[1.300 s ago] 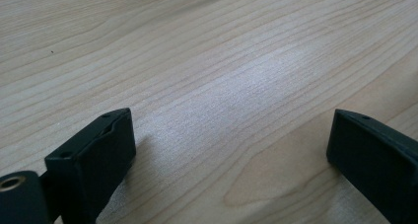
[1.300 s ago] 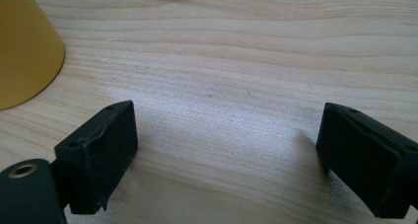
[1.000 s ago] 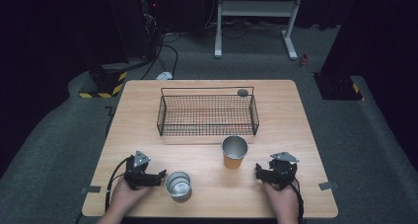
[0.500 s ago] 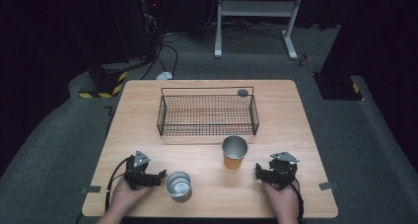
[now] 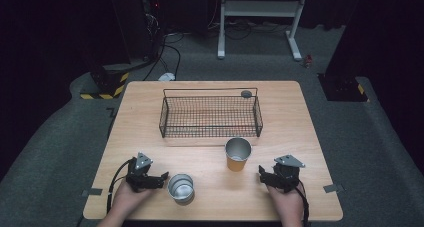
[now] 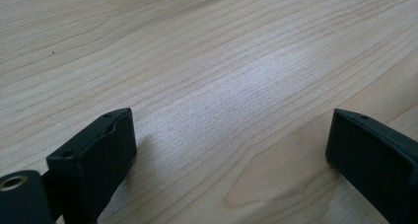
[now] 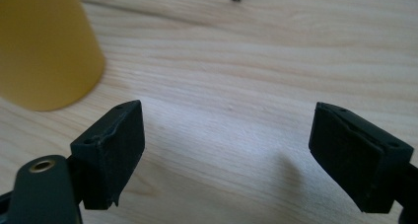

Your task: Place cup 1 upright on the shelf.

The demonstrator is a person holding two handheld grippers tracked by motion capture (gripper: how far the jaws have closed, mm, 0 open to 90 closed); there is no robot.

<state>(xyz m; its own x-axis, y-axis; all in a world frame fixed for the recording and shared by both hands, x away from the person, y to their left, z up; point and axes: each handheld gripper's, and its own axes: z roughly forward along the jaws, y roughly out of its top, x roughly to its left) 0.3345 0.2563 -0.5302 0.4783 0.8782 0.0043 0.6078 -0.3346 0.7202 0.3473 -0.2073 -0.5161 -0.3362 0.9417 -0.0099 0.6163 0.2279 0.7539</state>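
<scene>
A yellow cup [image 5: 238, 155] with a metal inside stands upright just in front of the black wire basket [image 5: 210, 116]. A small silver cup [image 5: 180, 187] stands nearer the front edge. My left gripper [image 5: 160, 179] lies on the table just left of the silver cup, held by a hand. Its jaws stand wide open over bare wood [image 6: 231, 140]. My right gripper [image 5: 263, 175] rests at the front right, apart from the yellow cup [image 7: 44, 46]. It is open [image 7: 226, 145] with nothing between its fingers.
The wooden table [image 5: 300, 117] has grey carpet around it. A small dark round thing [image 5: 246, 93] sits at the basket's far right corner. Cables and a white stand frame [image 5: 260, 9] lie on the floor beyond the table.
</scene>
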